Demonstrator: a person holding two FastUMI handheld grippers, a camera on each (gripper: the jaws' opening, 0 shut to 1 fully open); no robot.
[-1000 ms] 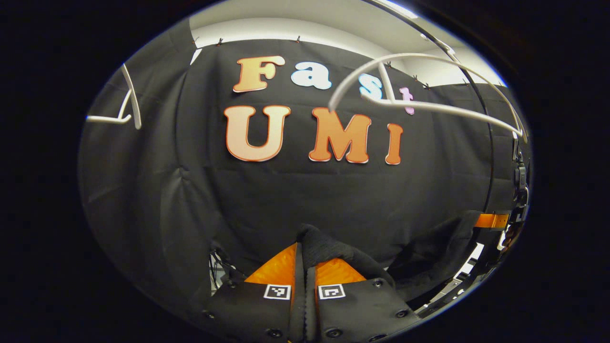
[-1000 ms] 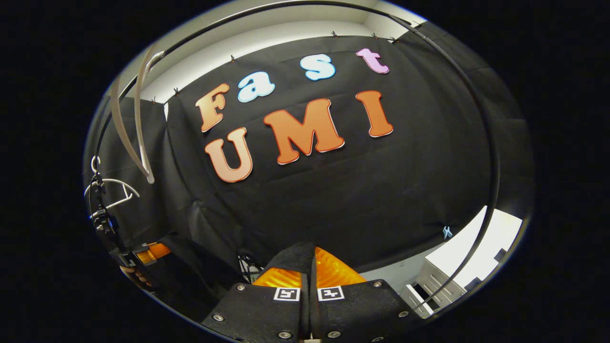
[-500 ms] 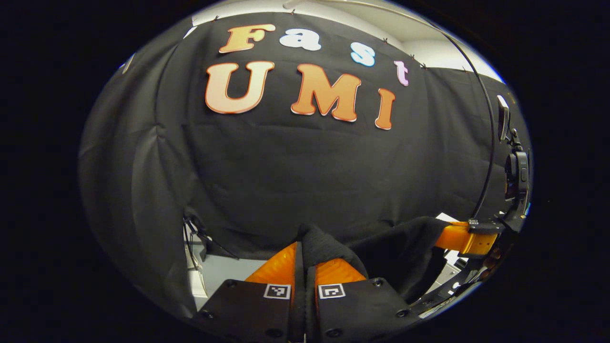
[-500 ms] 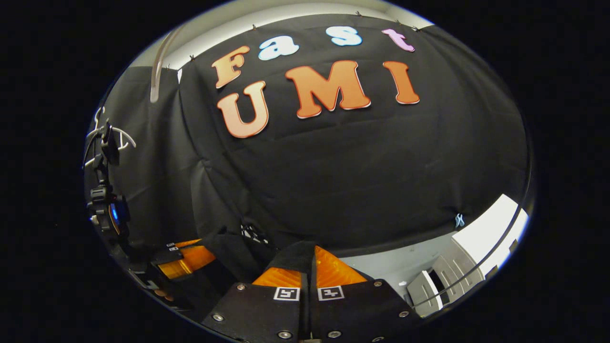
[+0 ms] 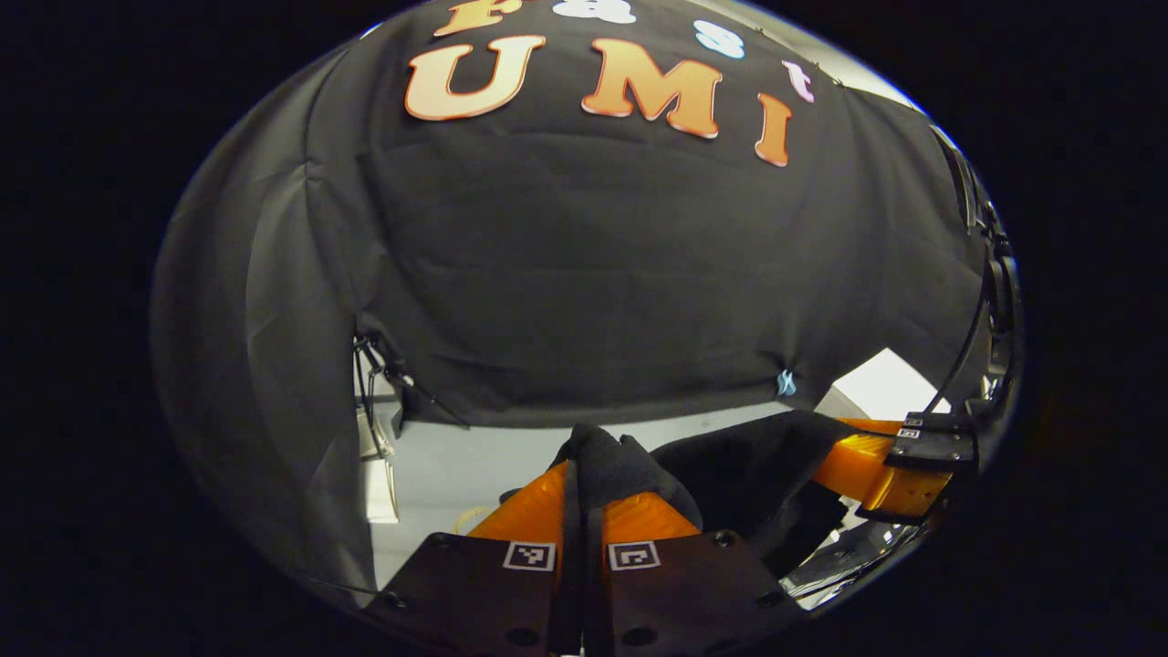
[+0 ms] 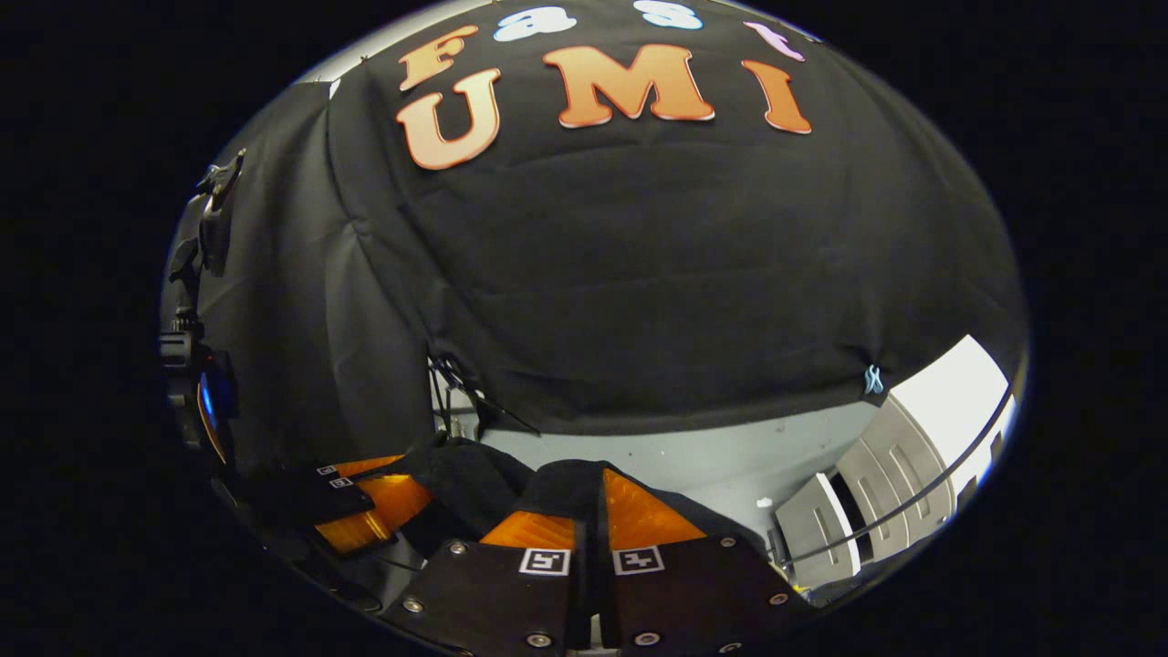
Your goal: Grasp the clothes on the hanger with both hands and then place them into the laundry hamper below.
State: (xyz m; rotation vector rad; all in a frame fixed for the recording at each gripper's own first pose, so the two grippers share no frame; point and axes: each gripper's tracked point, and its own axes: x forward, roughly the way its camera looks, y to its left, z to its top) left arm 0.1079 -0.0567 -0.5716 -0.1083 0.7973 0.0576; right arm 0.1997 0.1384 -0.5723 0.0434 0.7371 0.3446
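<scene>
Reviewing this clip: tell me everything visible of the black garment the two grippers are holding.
The black garment looks like soft, thick, matte fabric, with no print visible. The left gripper is shut on one bunched edge and the right gripper on another. Between them it sags in loose folds, held in the air in front of the booth's black cloth wall. Its overall shape cannot be told.

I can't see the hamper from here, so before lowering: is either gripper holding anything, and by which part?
Both hold the black garment. The left gripper pinches a bunched fold; the right gripper pinches another fold, cloth spanning between them.
</scene>
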